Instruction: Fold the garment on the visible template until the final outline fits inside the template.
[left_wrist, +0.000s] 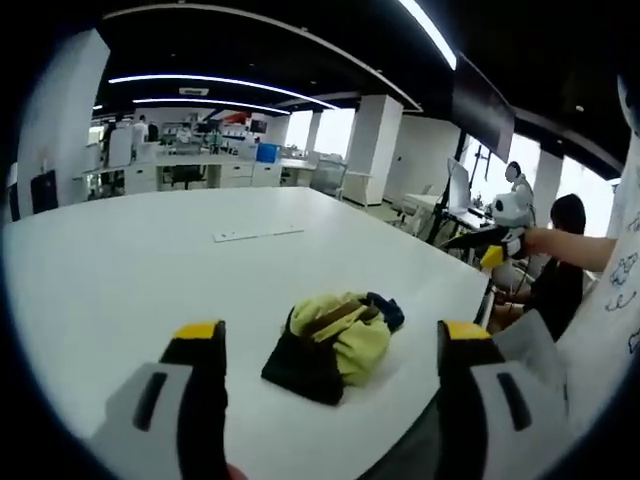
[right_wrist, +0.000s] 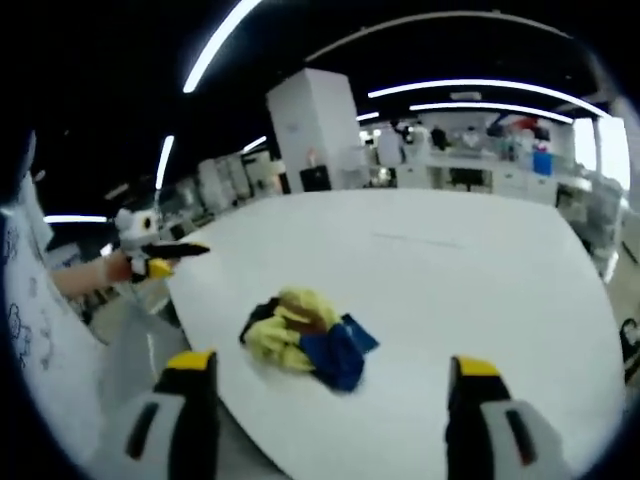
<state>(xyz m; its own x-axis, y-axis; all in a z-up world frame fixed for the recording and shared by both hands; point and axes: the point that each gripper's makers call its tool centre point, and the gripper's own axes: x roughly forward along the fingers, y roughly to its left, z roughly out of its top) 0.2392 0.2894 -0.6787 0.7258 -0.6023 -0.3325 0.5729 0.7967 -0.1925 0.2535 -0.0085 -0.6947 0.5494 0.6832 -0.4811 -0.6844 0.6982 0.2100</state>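
One bunched garment (left_wrist: 335, 345), white table (left_wrist: 120, 270).

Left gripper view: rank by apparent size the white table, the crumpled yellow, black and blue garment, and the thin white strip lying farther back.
1. White table.
2. Crumpled yellow, black and blue garment.
3. Thin white strip, though it lies farther away, so its true size is unsure.

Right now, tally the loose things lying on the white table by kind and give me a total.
Crumpled garment, yellow, black and blue: 1
Flat white strip lying farther back on the table: 1
Total: 2
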